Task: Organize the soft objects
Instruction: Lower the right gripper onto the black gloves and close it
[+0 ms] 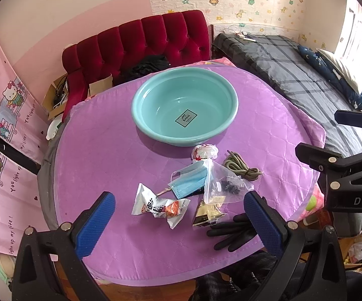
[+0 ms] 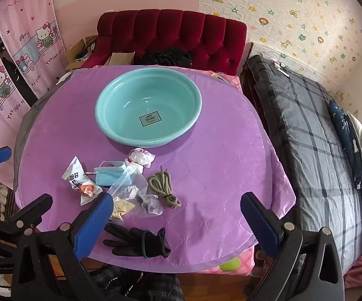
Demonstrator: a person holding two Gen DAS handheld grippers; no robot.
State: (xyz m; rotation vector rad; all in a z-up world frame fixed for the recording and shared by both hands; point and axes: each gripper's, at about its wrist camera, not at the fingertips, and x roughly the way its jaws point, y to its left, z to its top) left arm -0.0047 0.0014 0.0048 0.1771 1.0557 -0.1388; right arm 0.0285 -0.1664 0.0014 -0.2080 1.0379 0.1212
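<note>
Soft items clustered on purple quilted cover [image 1: 130, 165] just in front of teal basin [image 1: 184, 105] (basin holds nothing): blue face mask [image 1: 189, 179], clear plastic bag [image 1: 222, 184], snack wrappers [image 1: 156, 207], coiled cord [image 1: 241, 166], black glove [image 2: 140, 242] at near edge. Left gripper [image 1: 179, 223] and right gripper [image 2: 177, 222] both spread wide, gripping nothing, hovering above the pile.

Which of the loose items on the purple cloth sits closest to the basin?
The crumpled white-and-red wrapper ball, just in front of the teal basin rim. The blue mask, cord bundle and black glove lie farther toward the cameras.
</note>
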